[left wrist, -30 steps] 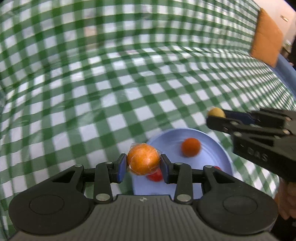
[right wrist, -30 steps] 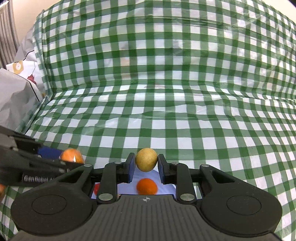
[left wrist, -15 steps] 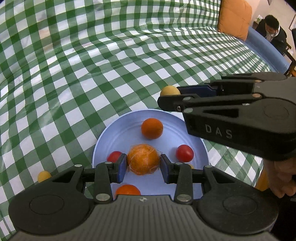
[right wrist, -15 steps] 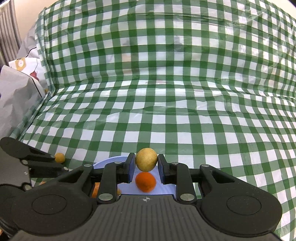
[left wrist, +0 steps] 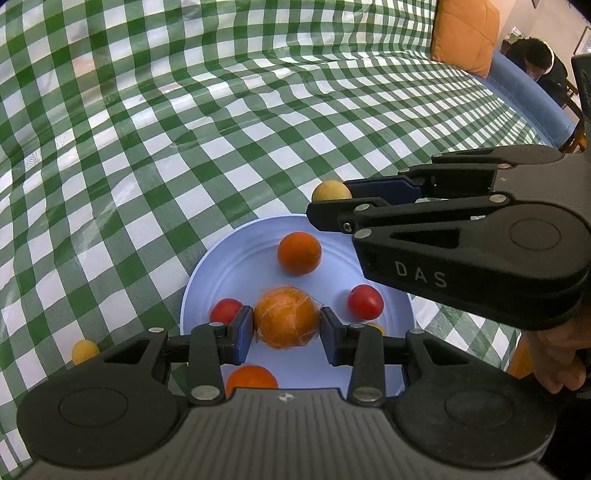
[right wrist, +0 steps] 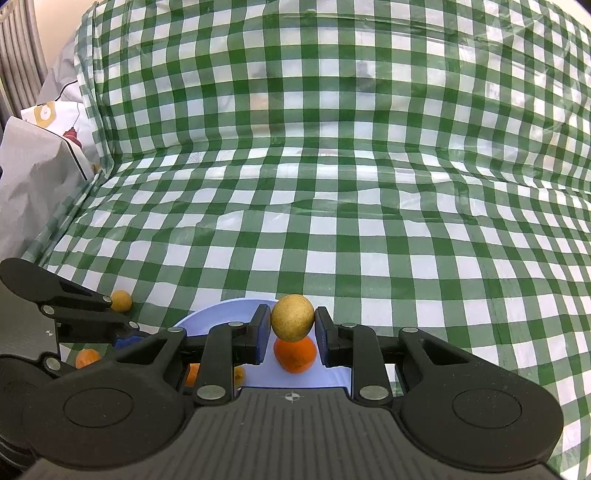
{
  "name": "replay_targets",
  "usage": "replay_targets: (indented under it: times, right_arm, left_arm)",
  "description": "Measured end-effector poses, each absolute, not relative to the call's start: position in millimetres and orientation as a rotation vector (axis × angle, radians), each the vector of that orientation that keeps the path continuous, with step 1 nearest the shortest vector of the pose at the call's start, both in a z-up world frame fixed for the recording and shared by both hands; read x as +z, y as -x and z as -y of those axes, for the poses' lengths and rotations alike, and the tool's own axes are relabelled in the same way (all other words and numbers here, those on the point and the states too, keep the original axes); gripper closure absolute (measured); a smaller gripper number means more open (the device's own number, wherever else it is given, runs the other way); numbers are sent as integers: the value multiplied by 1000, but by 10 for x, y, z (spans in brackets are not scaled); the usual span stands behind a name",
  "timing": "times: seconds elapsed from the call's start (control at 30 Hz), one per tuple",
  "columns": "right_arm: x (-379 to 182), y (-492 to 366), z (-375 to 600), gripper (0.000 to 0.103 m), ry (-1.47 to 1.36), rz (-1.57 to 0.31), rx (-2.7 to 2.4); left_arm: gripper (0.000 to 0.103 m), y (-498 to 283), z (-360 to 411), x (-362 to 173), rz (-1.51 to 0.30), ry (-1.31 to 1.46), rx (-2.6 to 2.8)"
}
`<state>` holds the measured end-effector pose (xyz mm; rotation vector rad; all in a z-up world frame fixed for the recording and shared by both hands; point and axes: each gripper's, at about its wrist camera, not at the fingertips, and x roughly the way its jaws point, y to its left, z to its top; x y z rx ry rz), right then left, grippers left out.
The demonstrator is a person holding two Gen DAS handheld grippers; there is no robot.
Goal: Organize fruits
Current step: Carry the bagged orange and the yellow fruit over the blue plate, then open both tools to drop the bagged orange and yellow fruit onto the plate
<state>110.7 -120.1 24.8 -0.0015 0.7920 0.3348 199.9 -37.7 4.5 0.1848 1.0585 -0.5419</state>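
A home living or dining space is suggested. The worktop (left wrist: pixel 184 140) is covered by a glossy green-and-white checked cloth of the household kind, on which a pale blue plate (left wrist: pixel 207 273) of small fruits is set. Beyond the worktop's far right corner an orange cushion (left wrist: pixel 465 33) is propped on a blue sofa back (left wrist: pixel 532 99), and a seated person (left wrist: pixel 535 62) is seen behind it. Off the worktop's left edge, crumpled paper bags (right wrist: pixel 33 177) are piled.

The left gripper (left wrist: pixel 287 328) sits low at centre frame, jaws clamped. The right gripper (right wrist: pixel 291 325) reaches in from the right, jaws pinched nearly together.
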Motion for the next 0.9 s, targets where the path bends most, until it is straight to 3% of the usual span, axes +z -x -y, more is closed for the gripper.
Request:
replay_targets:
  times: [0.13,0.17,0.23,0.27,0.9]
  right_arm:
    - [245,-1109,1187,76,-3,-798,357]
    - [246,-1107,1177,75,-4,-797,364]
    - [248,-1101,1159,56,1,-791,358]
    - [253,-1100,1160,53,2,-786,356]
    - [218,-1142,1123,51,1,-778,331]
  left_arm:
    - [57,-2002,377,48,-1063,-171,-552]
    - [52,-1999,376,49,-1064,-164,-560]
    - [50,-1992,375,68,-1055,-154,-564]
    - [50,-1994,371,73,-1053,-151,-562]
    - [50,-2023,243,132,-1042,-128,-506]
